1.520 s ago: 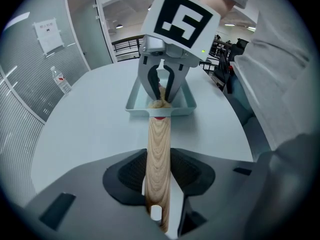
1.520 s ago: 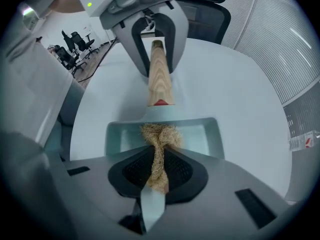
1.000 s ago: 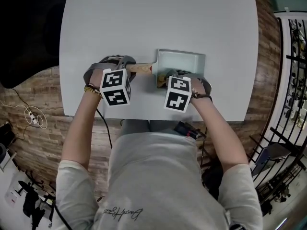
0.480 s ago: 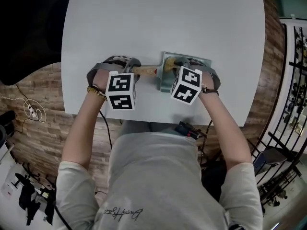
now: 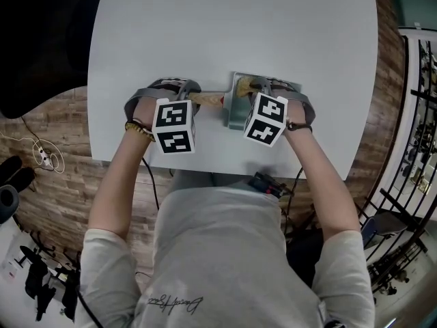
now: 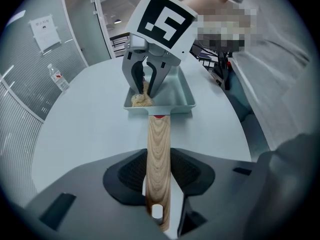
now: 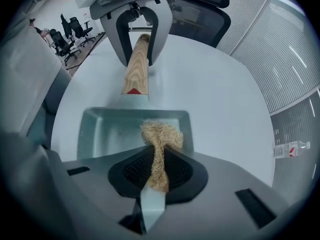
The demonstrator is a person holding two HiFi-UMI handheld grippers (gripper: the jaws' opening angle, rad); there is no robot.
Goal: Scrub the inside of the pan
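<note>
A pale green rectangular pan [image 5: 234, 115] with a wooden handle [image 5: 207, 99] lies on the white table [image 5: 205, 33] near its front edge. My left gripper [image 5: 191, 94] is shut on the handle [image 6: 159, 154], which runs between its jaws [image 6: 159, 184] toward the pan [image 6: 172, 91]. My right gripper [image 5: 256, 87] is over the pan and hides most of it. It is shut on a tan fibrous scrubber [image 7: 161, 136], which rests on the pan's floor [image 7: 115, 129] at the corner by the handle. The scrubber [image 6: 141, 99] also shows under the right gripper [image 6: 146, 81].
A water bottle [image 6: 59, 79] stands farther off on the table, also seen lying at the edge of the right gripper view [image 7: 292, 148]. A black office chair [image 7: 200, 4] stands beyond the table. The person's torso is close to the table's front edge.
My right gripper has moved with the scrubber from the pan's near side across to its far side. The left gripper has kept its hold on the handle.
</note>
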